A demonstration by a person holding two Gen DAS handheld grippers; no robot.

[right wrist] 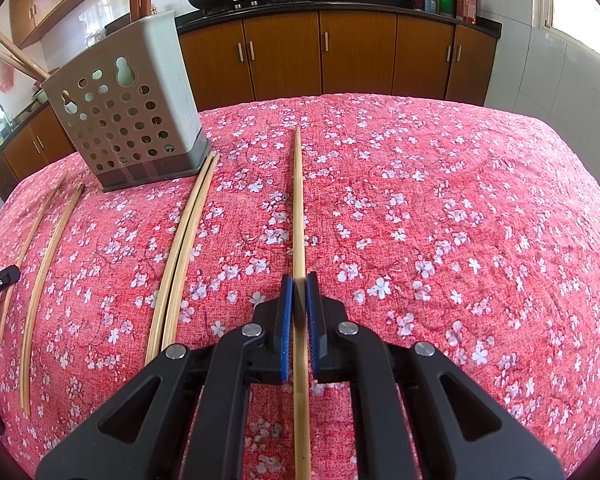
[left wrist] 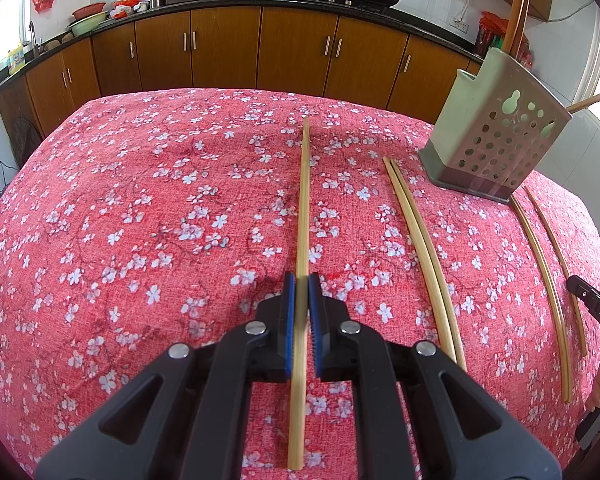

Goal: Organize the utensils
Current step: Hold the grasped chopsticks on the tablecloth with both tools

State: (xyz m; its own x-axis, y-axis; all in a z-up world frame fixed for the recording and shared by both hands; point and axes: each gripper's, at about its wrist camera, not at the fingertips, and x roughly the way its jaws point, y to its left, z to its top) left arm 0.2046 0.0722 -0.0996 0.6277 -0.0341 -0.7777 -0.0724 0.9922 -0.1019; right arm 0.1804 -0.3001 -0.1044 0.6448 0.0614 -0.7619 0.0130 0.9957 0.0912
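Gripping one bamboo chopstick (left wrist: pixel 303 216) per gripper, left gripper (left wrist: pixel 301 304) and right gripper (right wrist: pixel 299 300) both clamped; I risk long stick levering loose swinging toward perforated holder (right wrist: pixel 128 120).

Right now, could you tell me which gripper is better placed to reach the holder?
Probably right: the right gripper and left gripper each clamp a chopstick, but the holder looks nearer the right.

chopstick (right wrist: pixel 299 208) near end cut off | holder (left wrist: pixel 496 136) contents hidden
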